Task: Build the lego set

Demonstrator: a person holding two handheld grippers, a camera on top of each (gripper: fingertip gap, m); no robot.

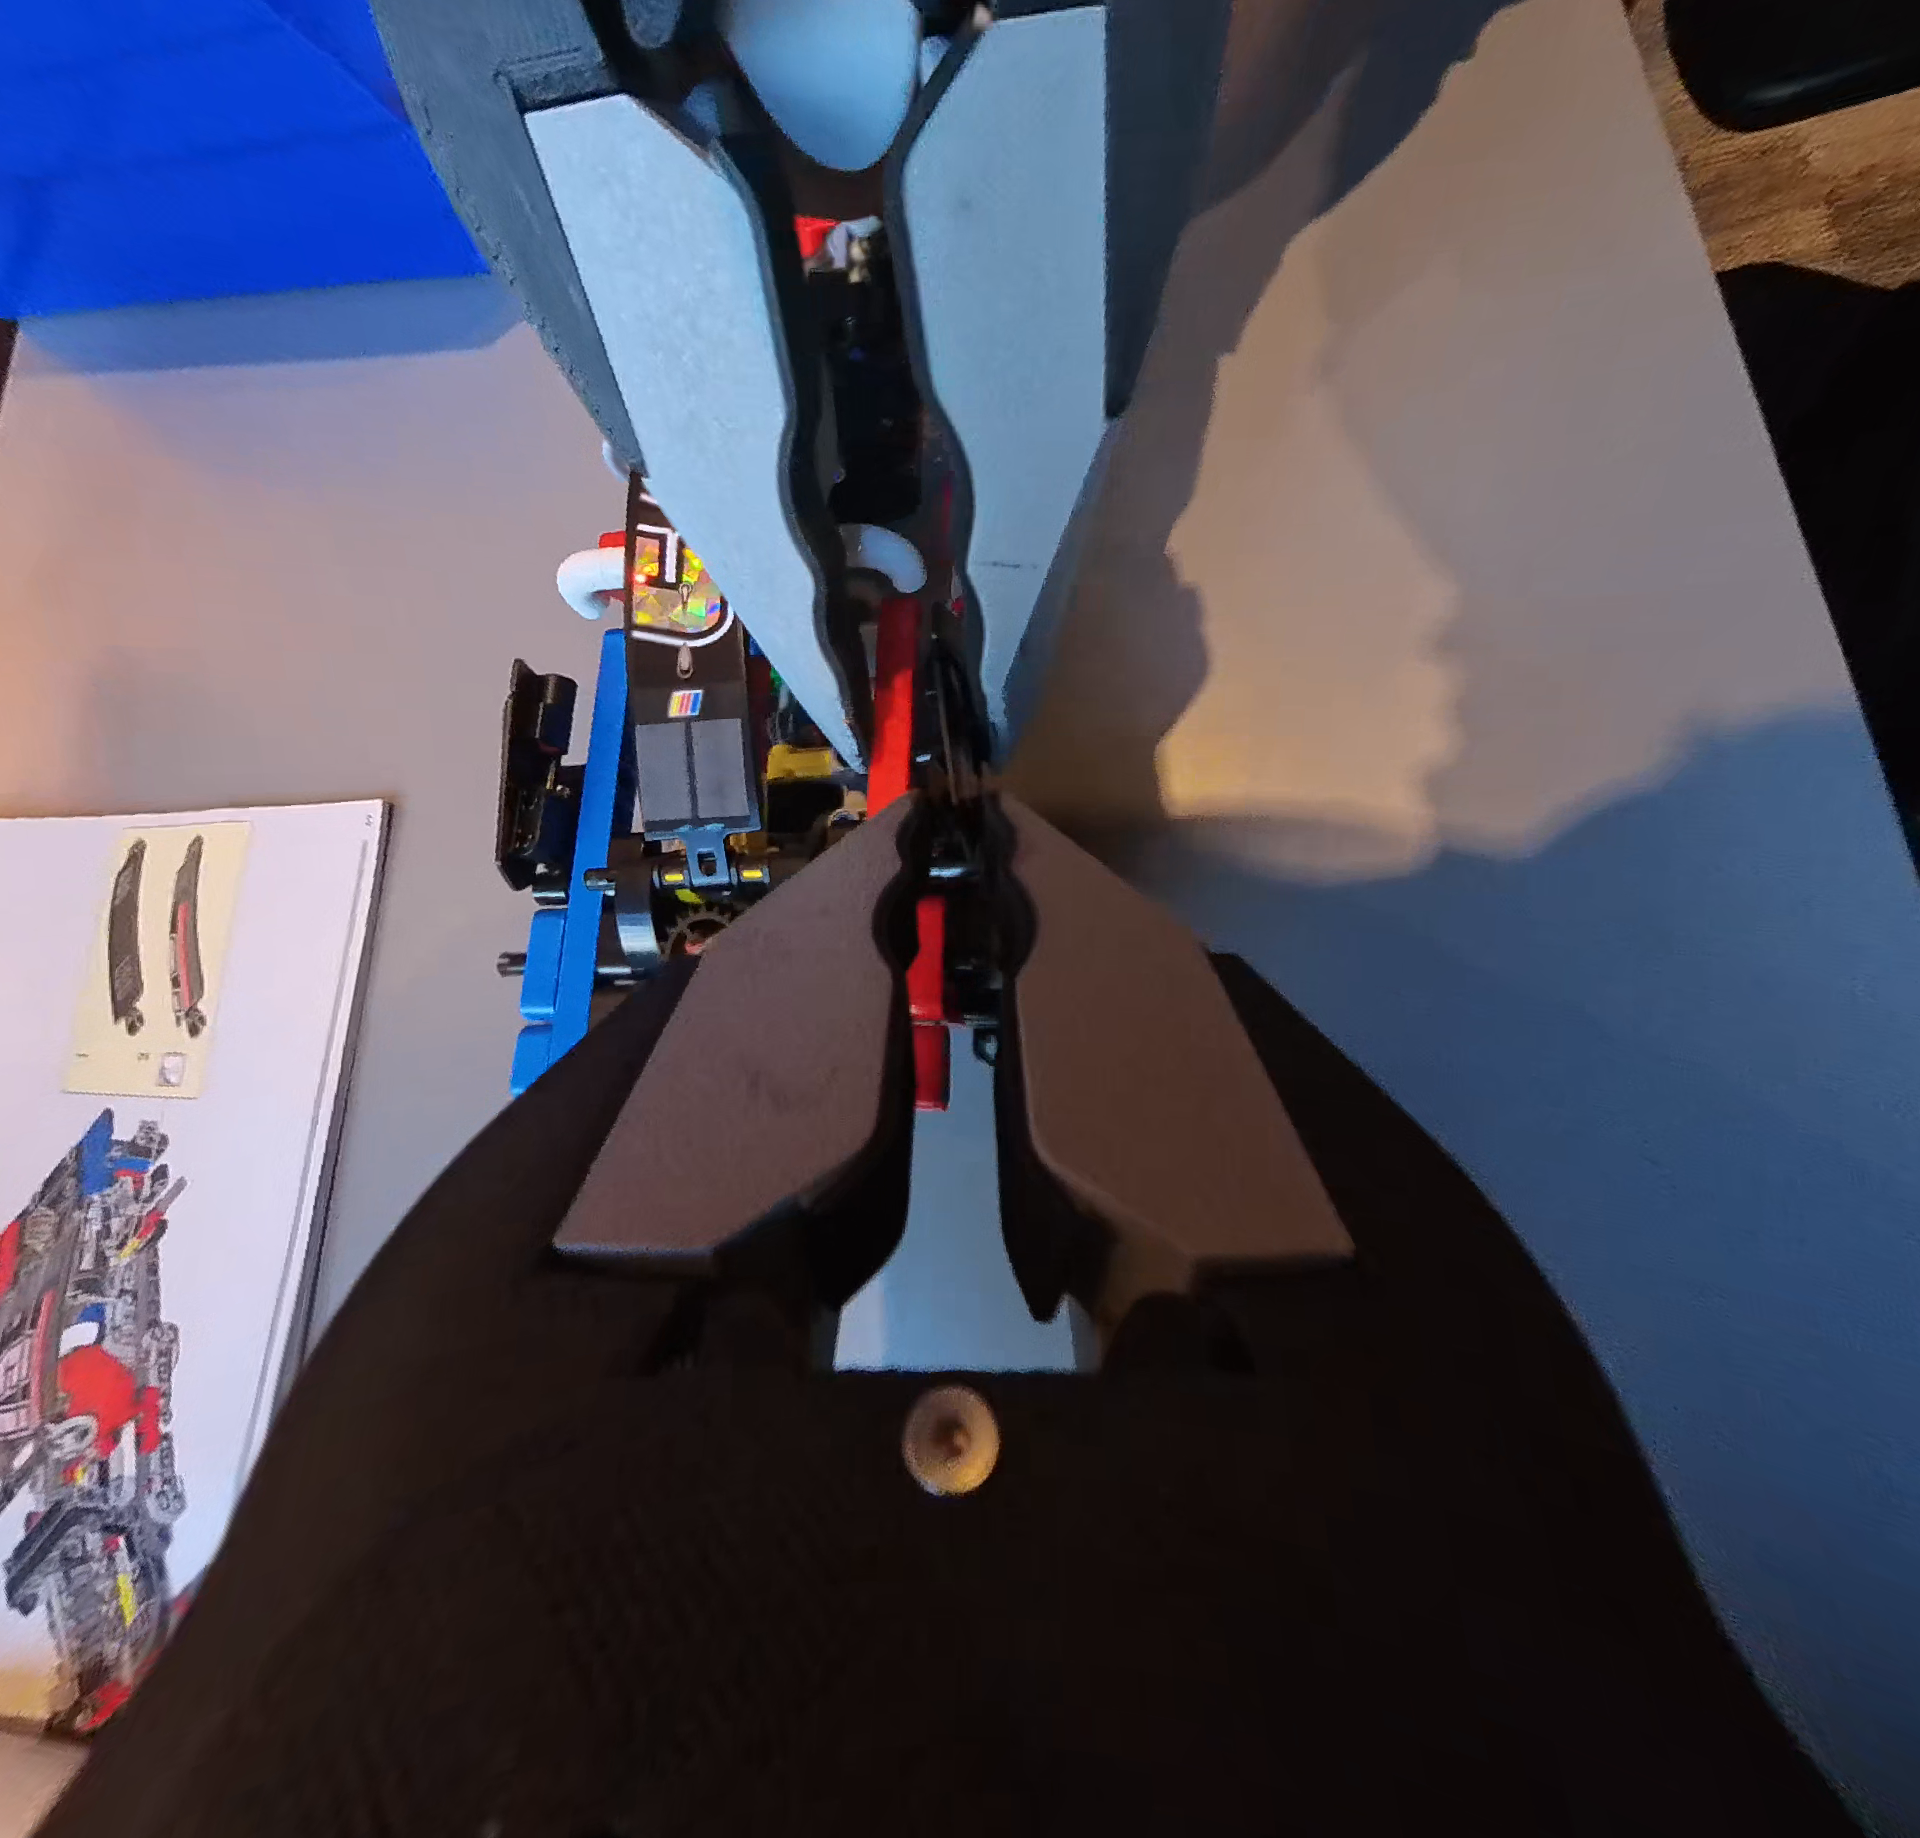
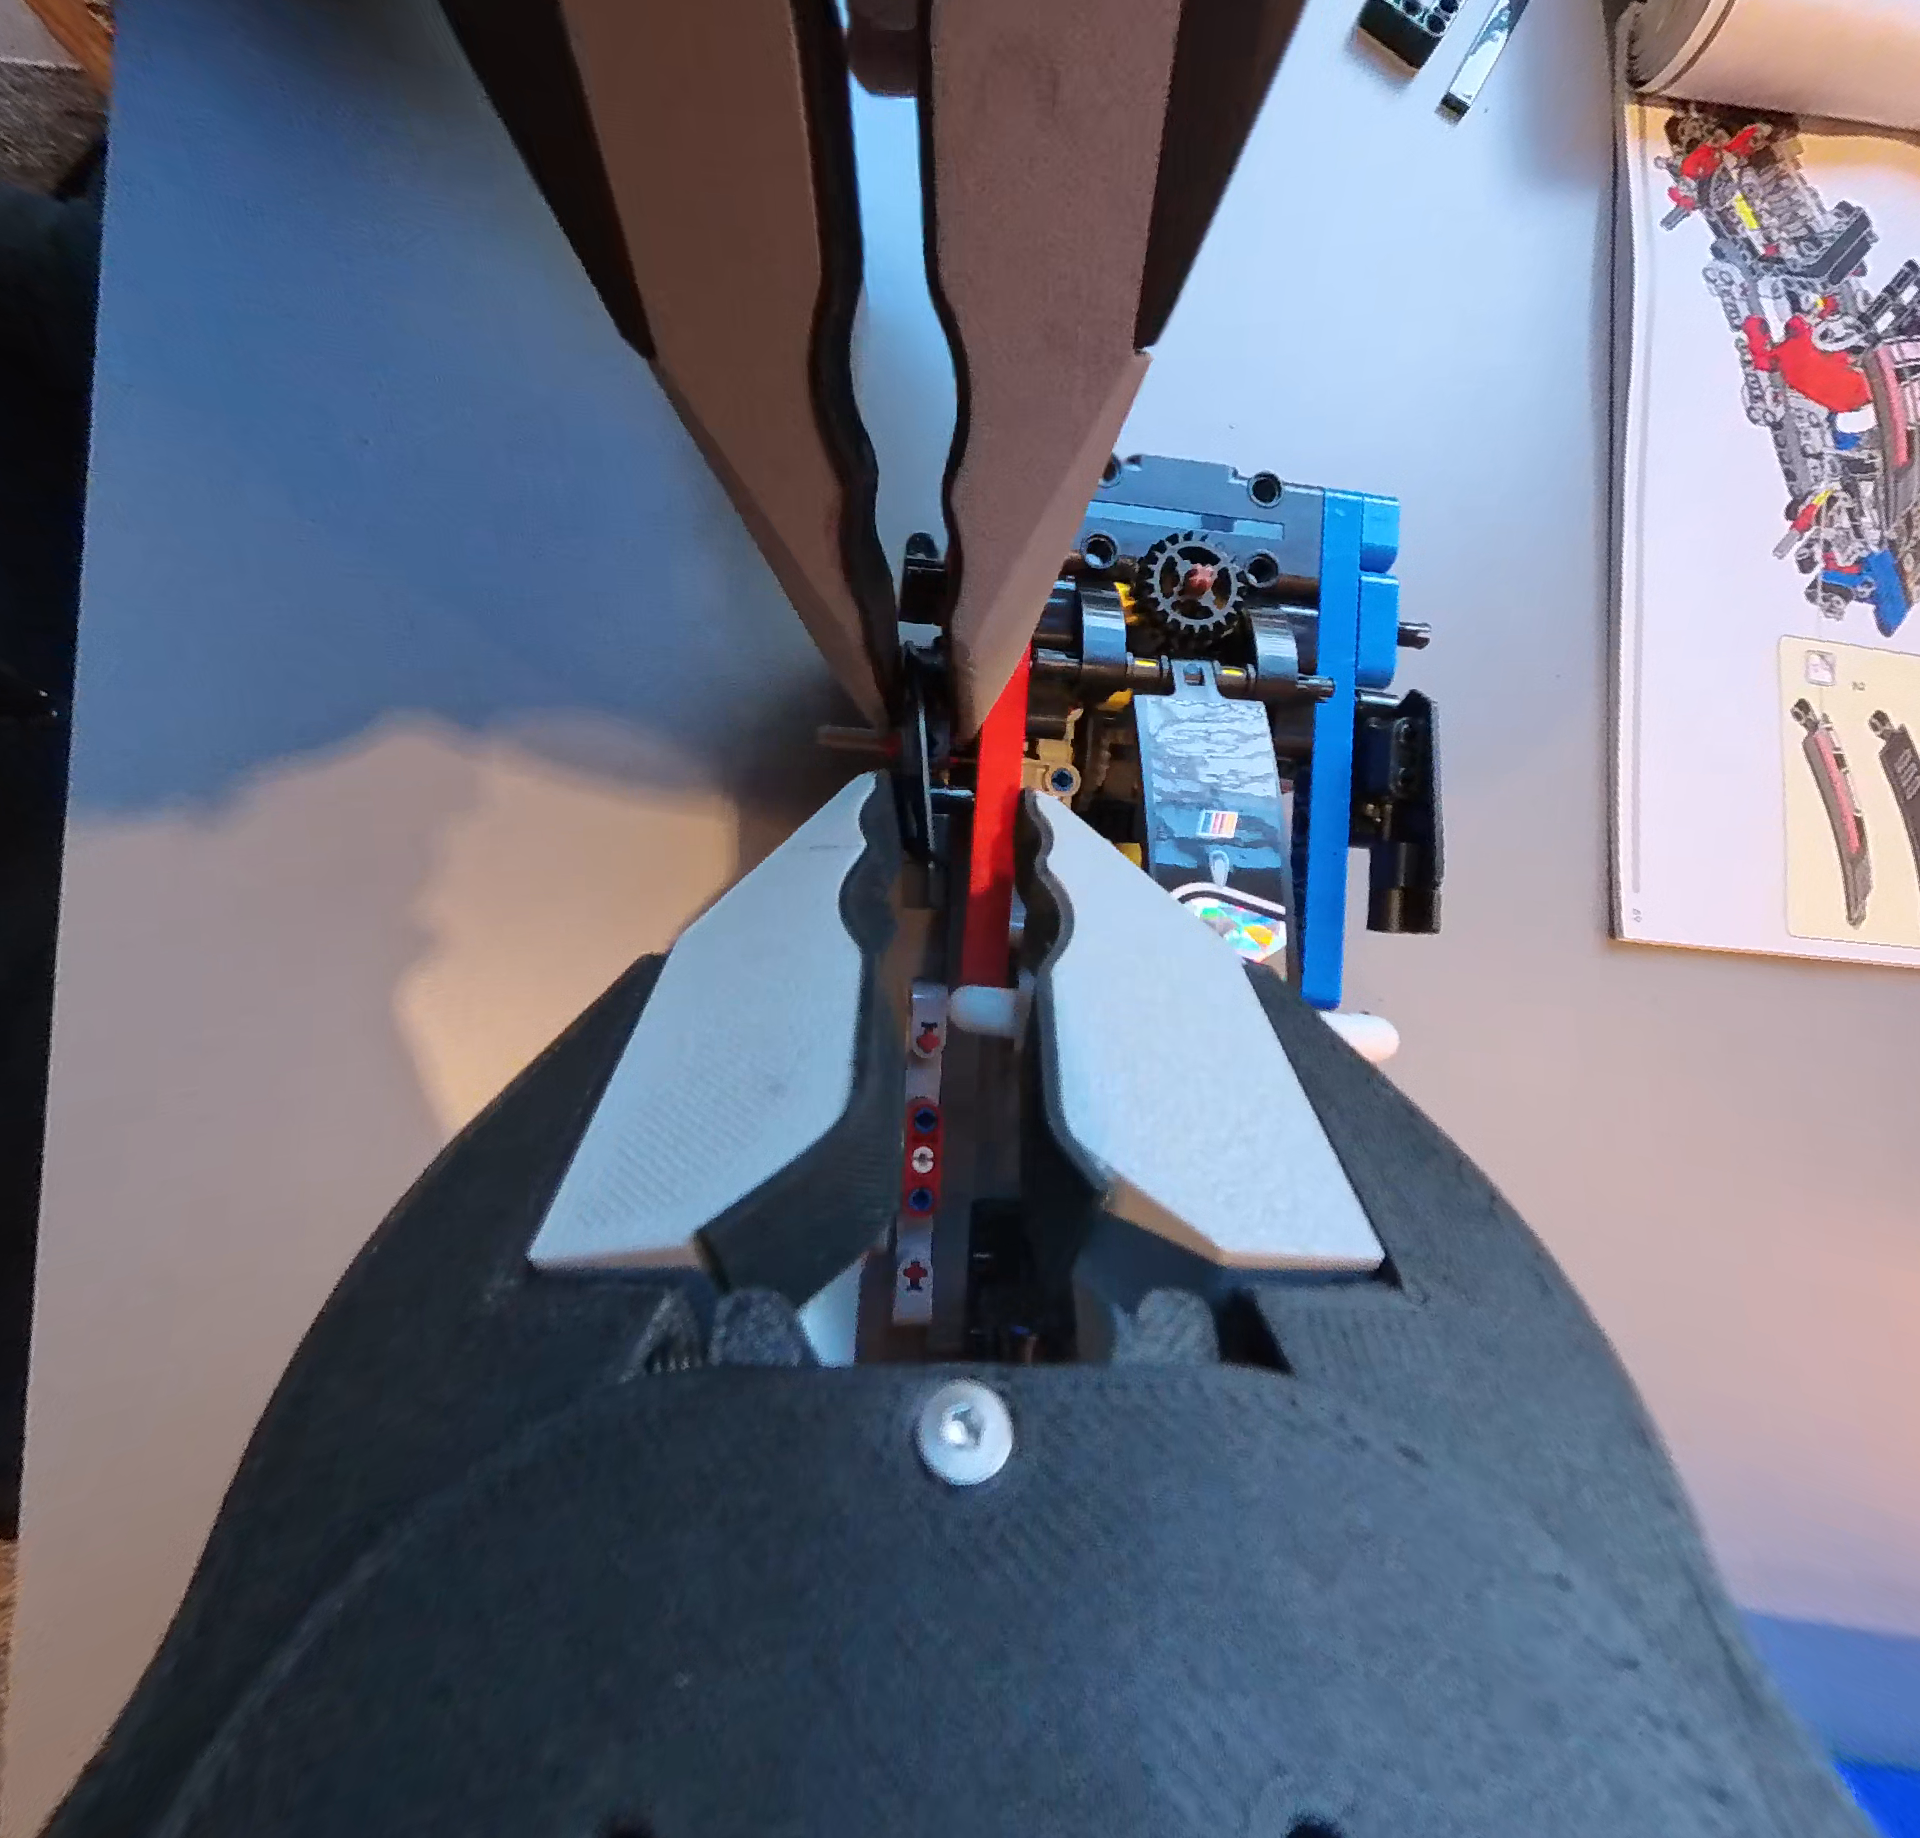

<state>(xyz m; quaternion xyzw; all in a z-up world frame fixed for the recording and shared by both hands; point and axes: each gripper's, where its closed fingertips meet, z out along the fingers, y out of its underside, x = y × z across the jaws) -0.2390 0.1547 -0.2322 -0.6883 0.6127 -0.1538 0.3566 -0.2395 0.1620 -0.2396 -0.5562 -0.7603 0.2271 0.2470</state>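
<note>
The part-built lego model (image 1: 665,770) stands on the white table: blue side beam (image 1: 582,853), black stickered panel, gear and a red beam (image 1: 894,687). My left gripper (image 1: 951,838) is shut on a thin black curved piece (image 1: 961,884) pressed against the model's red side. My right gripper (image 1: 925,760) comes in from the opposite side, tip to tip with the left. In the right wrist view, my right gripper (image 2: 956,812) is shut on the model's red beam (image 2: 992,853). The left gripper (image 2: 920,718) pinches the black piece (image 2: 920,780) just above.
An open instruction booklet (image 1: 156,1165) lies beside the model, and it also shows in the right wrist view (image 2: 1766,541). A blue bin (image 1: 187,126) sits at the far left. Loose black pieces (image 2: 1434,1) and a silver cylinder (image 2: 1745,1) lie beyond the booklet. Both grippers' tips are close together, under 4 cm apart. The silver cylinder (image 2: 1745,1) is about equally far from each gripper, around 30 cm.
</note>
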